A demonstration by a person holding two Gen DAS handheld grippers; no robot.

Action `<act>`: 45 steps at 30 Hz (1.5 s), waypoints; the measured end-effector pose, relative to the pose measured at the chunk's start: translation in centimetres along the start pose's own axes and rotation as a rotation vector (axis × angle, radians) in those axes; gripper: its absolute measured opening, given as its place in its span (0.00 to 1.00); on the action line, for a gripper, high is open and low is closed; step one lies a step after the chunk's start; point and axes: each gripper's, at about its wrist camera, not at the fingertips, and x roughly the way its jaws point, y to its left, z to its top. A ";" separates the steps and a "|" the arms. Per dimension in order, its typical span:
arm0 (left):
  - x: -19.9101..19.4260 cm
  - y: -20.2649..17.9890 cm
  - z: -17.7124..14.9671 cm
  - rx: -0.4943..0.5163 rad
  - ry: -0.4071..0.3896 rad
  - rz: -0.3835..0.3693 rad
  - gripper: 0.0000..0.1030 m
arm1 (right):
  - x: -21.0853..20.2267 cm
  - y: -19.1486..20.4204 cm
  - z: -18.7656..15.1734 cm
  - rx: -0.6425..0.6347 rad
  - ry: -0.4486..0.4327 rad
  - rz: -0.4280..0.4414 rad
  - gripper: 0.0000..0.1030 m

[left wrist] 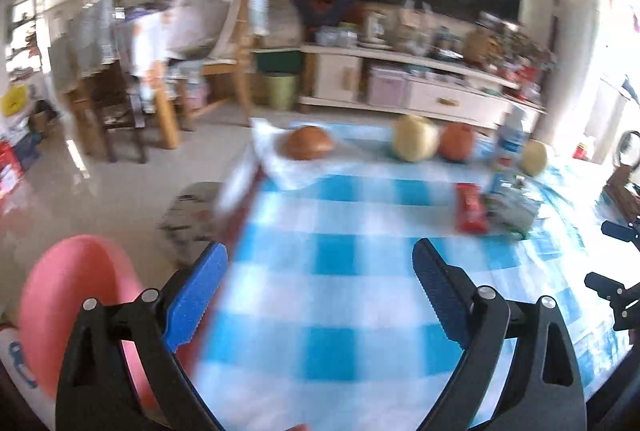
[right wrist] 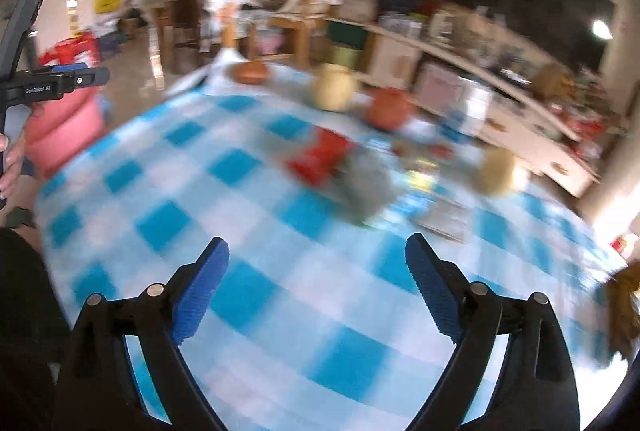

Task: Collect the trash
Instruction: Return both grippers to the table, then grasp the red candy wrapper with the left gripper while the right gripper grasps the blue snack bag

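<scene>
A red wrapper (left wrist: 472, 209) and a crumpled clear wrapper (left wrist: 514, 209) lie on the blue-and-white checked tablecloth (left wrist: 332, 295), far right in the left wrist view. My left gripper (left wrist: 320, 251) hovers open over the cloth near the table's left edge, nothing between its blue pads. The right wrist view is blurred. It shows the red wrapper (right wrist: 320, 159) and a grey crumpled wrapper (right wrist: 368, 191) ahead of my right gripper (right wrist: 317, 243), which is open and empty above the cloth (right wrist: 248, 295). A pink bin (left wrist: 76, 295) stands on the floor left of the table.
Along the table's far side sit a brown fruit (left wrist: 308, 143) on white paper, a yellow fruit (left wrist: 414, 138), an orange fruit (left wrist: 456, 142), a bottle (left wrist: 510, 139) and a small yellow fruit (left wrist: 534, 157). A hand (right wrist: 8, 167) holds the left gripper (right wrist: 92, 76) at the left edge. Chairs and a cluttered cabinet stand beyond.
</scene>
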 end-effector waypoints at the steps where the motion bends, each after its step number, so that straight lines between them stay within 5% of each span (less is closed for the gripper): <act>1: 0.9 -1.6 0.0 0.009 0.007 -0.015 0.90 | -0.1 -1.2 -0.8 0.029 -0.005 0.003 0.88; 6: 5.1 -9.3 -0.3 0.093 0.031 -0.044 0.90 | 1.2 -5.3 -4.1 0.132 0.017 0.030 0.89; 11: 8.2 -13.3 -0.5 0.141 0.055 -0.036 0.90 | 1.9 -6.8 -3.3 0.230 0.025 0.079 0.89; 31: 11.2 -15.3 -0.1 0.144 0.052 -0.027 0.90 | 3.6 -5.6 -1.6 0.179 -0.011 0.035 0.89; 34: 12.5 -15.6 0.3 0.184 0.054 0.023 0.90 | 5.3 -5.3 0.0 0.150 -0.046 0.047 0.88; 45: 15.8 -16.4 1.7 0.161 0.118 -0.009 0.90 | 12.3 -4.9 4.2 0.095 -0.043 0.065 0.85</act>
